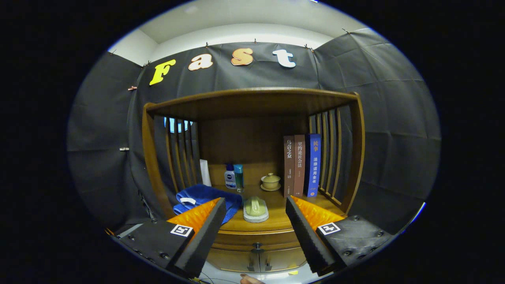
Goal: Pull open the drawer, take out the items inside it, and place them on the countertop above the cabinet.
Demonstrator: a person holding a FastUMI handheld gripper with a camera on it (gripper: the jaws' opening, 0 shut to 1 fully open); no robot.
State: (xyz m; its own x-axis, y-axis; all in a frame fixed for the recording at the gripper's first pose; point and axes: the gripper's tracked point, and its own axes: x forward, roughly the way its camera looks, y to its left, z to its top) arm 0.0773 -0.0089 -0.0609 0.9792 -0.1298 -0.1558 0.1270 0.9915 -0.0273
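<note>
Below the wooden countertop, the drawer sits closed, its dark knob between the fingers of the gripper, which are spread wide apart and hold nothing.

On the countertop, just ahead of the fingers, lies a green brush on a grey pad, with a folded blue towel beside it. Farther back stand two bottles, a lidded cup on a saucer and three upright books, under a wooden shelf with slatted sides. Black cloth walls surround the cabinet; a fingertip shows below the drawer.
</note>
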